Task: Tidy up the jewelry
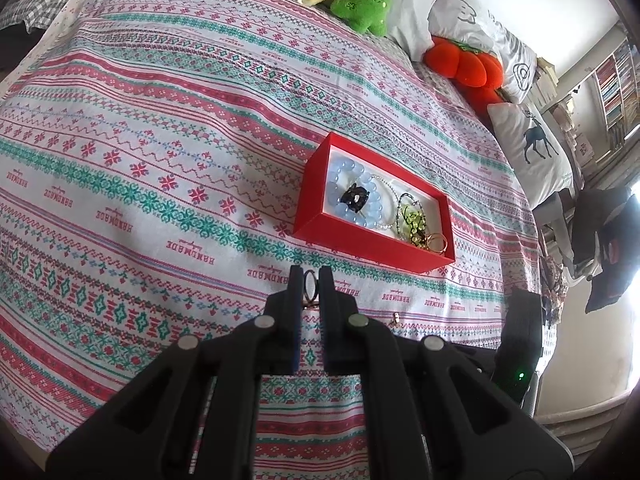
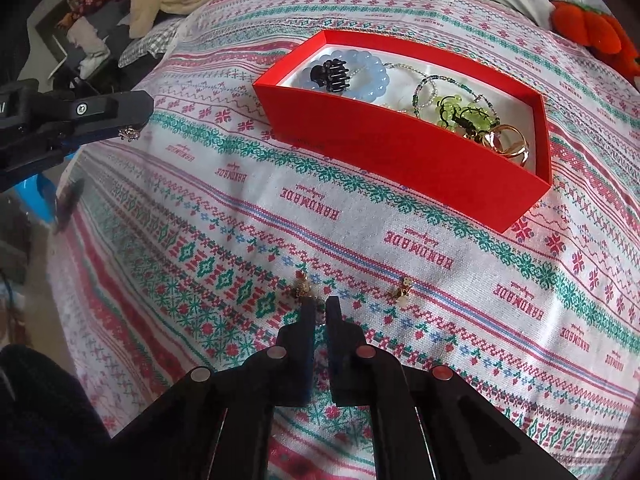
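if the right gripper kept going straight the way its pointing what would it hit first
Probably the patterned bedspread just past its tips: the right gripper points steeply down, jaws shut. The small gold earring sits right at its left fingertip and may be touched first; depth is unclear.

box (image 2: 400, 152) on bedspread (image 2: 200, 200) | bracelet (image 2: 366, 76), clip (image 2: 330, 74) in box | two earrings (image 2: 302, 289) — before box

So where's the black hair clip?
In the right wrist view the black hair clip lies inside the red box, at its left end, on top of the blue bead bracelet.
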`<state>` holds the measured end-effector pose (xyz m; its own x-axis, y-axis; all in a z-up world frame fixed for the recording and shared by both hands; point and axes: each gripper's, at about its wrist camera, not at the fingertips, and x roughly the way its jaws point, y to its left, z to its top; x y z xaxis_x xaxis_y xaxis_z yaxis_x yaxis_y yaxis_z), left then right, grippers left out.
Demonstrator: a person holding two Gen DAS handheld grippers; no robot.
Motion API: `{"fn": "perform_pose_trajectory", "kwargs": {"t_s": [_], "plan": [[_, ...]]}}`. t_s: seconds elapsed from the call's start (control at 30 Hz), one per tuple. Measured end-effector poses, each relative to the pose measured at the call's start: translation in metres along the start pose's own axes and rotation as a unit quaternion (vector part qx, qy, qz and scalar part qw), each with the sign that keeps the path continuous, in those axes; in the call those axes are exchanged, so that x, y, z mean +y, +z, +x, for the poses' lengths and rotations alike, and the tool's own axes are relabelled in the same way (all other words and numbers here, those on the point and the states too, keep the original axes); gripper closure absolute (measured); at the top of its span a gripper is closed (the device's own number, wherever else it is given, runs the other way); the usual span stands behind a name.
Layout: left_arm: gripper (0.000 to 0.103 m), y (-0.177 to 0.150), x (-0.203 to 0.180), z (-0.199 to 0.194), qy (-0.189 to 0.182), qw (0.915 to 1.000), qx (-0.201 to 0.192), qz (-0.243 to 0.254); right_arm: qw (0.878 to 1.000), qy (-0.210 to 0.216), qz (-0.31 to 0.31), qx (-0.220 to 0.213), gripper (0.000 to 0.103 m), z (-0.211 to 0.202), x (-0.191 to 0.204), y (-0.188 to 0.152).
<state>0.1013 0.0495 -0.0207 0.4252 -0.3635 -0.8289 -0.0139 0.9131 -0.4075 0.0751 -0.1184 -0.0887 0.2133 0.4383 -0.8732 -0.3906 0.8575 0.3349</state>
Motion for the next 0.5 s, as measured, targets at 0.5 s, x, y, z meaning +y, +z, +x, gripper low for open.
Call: {"fn": "perform_pose_trajectory", "kwargs": {"t_s": [0.5], "plan": [[0.095,0.003,-0.005,0.001,-0.003,1.0,0.001,0.006,0.999,0.003,-0.037,-0.014,0.071,-0.019,-0.006,-0.005]]}}
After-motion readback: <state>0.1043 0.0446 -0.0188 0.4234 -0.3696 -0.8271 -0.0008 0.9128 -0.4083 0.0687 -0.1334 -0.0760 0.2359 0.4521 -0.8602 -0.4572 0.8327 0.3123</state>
